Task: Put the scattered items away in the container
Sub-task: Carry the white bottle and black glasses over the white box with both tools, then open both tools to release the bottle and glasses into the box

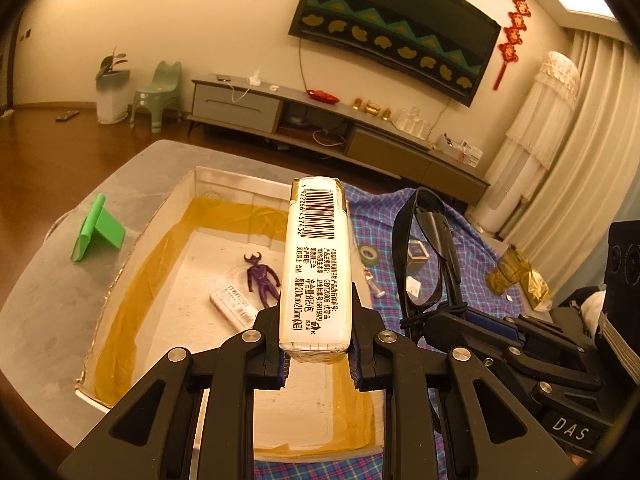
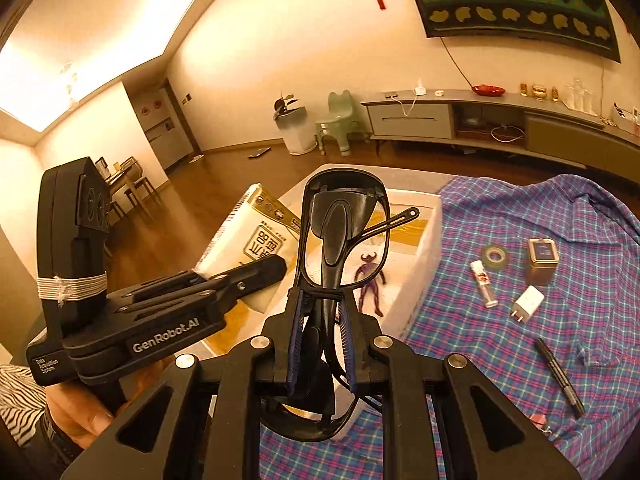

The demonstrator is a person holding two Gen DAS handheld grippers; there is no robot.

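Observation:
My left gripper (image 1: 318, 354) is shut on a white tissue pack (image 1: 316, 264) with a barcode, held above the open white box (image 1: 120, 280). The pack also shows in the right wrist view (image 2: 256, 248). My right gripper (image 2: 322, 344) is shut on black glasses (image 2: 344, 232), held upright beside the box (image 2: 424, 256); they also show in the left wrist view (image 1: 426, 248). Inside the box lie a purple figure (image 1: 262, 276) and a small white pack (image 1: 236, 306).
On the plaid cloth (image 2: 560, 360) lie a tape roll (image 2: 495, 257), a small tube (image 2: 485, 284), a gold tin (image 2: 542, 261), a white charger (image 2: 527, 303) and a black marker (image 2: 560, 378). A green stand (image 1: 98, 232) sits left of the box.

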